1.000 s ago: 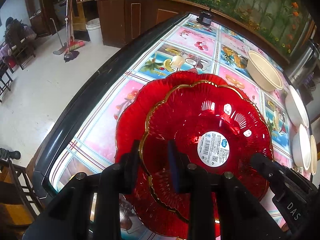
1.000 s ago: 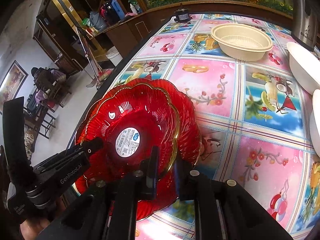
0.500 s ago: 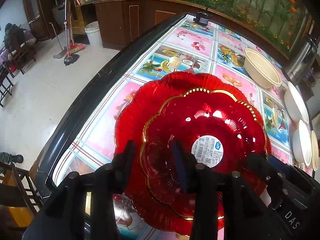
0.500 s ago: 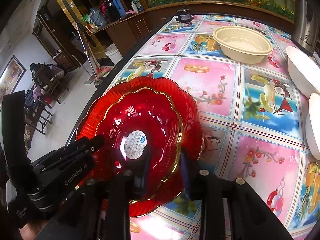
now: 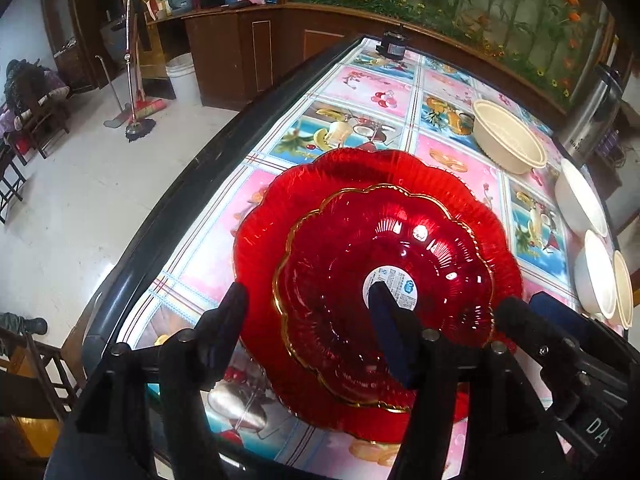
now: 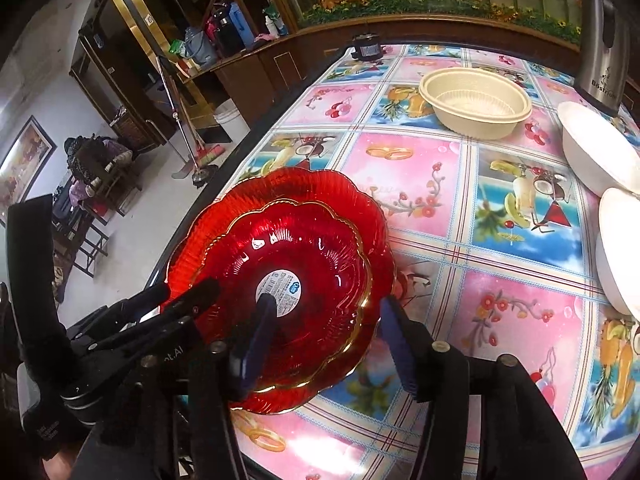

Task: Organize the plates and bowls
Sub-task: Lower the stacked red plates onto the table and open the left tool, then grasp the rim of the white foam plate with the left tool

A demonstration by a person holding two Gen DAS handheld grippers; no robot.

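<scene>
A small gold-rimmed red glass plate (image 5: 380, 264) with a white sticker lies inside a larger red plate (image 5: 360, 172) near the table's left edge. It shows in the right wrist view too (image 6: 288, 264), on the larger plate (image 6: 320, 188). My left gripper (image 5: 308, 312) is open, its fingers spread above the small plate's near left rim. My right gripper (image 6: 328, 316) is open, spread above its near right rim. Neither holds anything. A beige bowl (image 6: 476, 102) and white bowls (image 6: 596, 148) stand further back and right.
The table (image 6: 420, 184) has a glossy fruit-print cloth and a dark rim at the left. A steel kettle (image 6: 600, 36) stands at the far right, a small black device (image 6: 366, 46) at the far end. White bowls (image 5: 596, 276) line the right side.
Both grippers have opened wide and let go of the small red plate. It now rests centred in the larger plate. Both grippers have drawn back and up a little.
</scene>
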